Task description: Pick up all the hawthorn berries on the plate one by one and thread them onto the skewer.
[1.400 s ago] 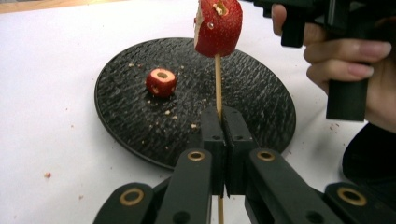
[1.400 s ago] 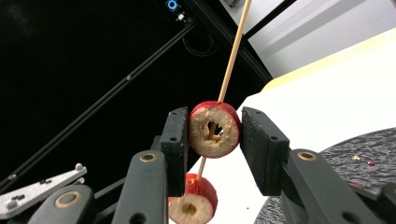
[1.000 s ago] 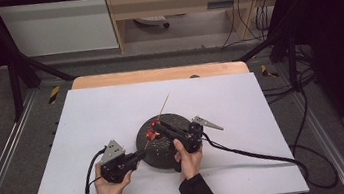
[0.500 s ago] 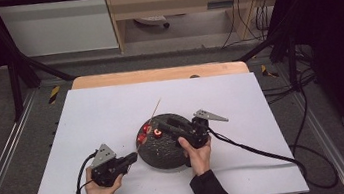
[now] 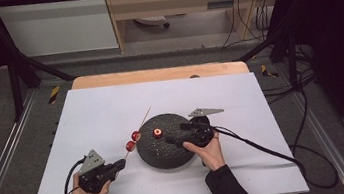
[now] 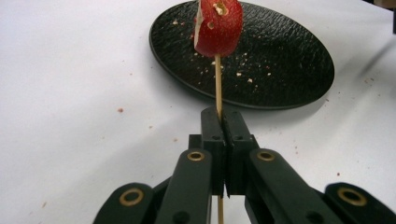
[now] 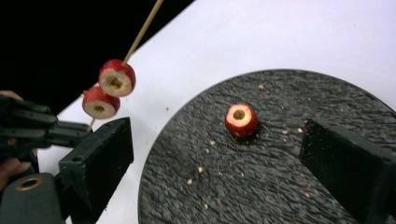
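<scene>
Currently the left gripper (image 6: pixel 223 140) is clamping the skewer (image 6: pixel 218 84), jaws closed on it, two fruit pieces (image 7: pixel 108 88) threaded. The right gripper (image 7: pixel 215 158), jaws wide, is facing the remaining fruit piece (image 7: pixel 241 120) on the plate (image 5: pixel 167 150), apparently straight ahead and nearer.

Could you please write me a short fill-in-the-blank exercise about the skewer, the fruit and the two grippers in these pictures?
1. The left gripper is shut on a wooden ____.
2. The skewer carries ____ red fruit pieces.
3. One cored fruit piece lies on the black ____.
4. The right gripper has its jaws ____ above the plate.

Missing words: skewer; two; plate; open
</scene>
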Demonstrator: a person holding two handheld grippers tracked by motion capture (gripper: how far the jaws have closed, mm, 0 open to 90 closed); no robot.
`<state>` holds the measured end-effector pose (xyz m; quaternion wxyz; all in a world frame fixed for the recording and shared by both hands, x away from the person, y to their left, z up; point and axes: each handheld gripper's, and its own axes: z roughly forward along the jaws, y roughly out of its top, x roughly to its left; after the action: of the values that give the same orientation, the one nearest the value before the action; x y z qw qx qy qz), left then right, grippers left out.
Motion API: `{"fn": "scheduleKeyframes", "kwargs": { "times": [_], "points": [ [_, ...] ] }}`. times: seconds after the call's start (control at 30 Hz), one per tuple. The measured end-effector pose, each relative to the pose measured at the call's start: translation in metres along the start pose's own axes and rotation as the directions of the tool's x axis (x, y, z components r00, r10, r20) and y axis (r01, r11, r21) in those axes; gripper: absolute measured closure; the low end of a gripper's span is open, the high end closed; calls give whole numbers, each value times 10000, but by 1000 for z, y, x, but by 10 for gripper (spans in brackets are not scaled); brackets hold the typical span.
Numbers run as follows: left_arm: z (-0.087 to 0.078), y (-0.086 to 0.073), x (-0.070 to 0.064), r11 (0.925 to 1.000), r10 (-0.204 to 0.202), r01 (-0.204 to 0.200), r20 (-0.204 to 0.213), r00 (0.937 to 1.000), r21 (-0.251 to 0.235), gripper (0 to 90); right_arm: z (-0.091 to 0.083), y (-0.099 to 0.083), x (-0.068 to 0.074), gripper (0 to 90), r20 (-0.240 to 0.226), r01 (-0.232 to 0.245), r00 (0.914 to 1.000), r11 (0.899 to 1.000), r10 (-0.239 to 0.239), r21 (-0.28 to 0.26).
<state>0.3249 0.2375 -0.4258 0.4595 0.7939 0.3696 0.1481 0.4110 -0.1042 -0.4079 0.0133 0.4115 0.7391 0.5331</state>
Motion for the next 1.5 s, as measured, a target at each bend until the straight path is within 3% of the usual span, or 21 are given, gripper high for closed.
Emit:
{"fn": "scheduleKeyframes", "kwargs": {
  "times": [0.13, 0.27, 0.57, 0.77, 0.9, 1.23, 1.5],
  "points": [
    [-5, -5, 5, 9999, -12, 11, 36, 10000, 109, 885, 0, 6, 1, 89, 374, 504, 9979, 9964, -531, 678],
    [-9, -11, 9, 9996, -63, 62, 27, 10000, 266, 885, 1, 14, 4, 89, 371, 733, 9962, 9900, -783, 1201],
    [-13, -17, 16, 9992, -132, 129, 77, 9999, 383, 885, 15, 33, 11, 83, 744, 1188, 9874, 9646, -1397, 2355],
    [-15, -18, 18, 9993, -190, 188, 55, 9998, 330, 885, 34, 38, 13, 84, 880, 1221, 9840, 9462, -1548, 2995],
    [-14, -19, 19, 9991, -228, 226, 42, 9997, 372, 885, 44, 41, 11, 85, 1124, 962, 9838, 9402, -1397, 3269],
    [-14, -19, 21, 9989, -339, 338, 13, 9994, 316, 885, 64, 46, 10, 113, 1351, 821, 9804, 9211, -1432, 3805],
    [-13, -19, 21, 9989, -336, 336, 7, 9994, 331, 885, 80, 49, 12, 157, 1659, 706, 9734, 8962, -1577, 4380]
  ]
}}
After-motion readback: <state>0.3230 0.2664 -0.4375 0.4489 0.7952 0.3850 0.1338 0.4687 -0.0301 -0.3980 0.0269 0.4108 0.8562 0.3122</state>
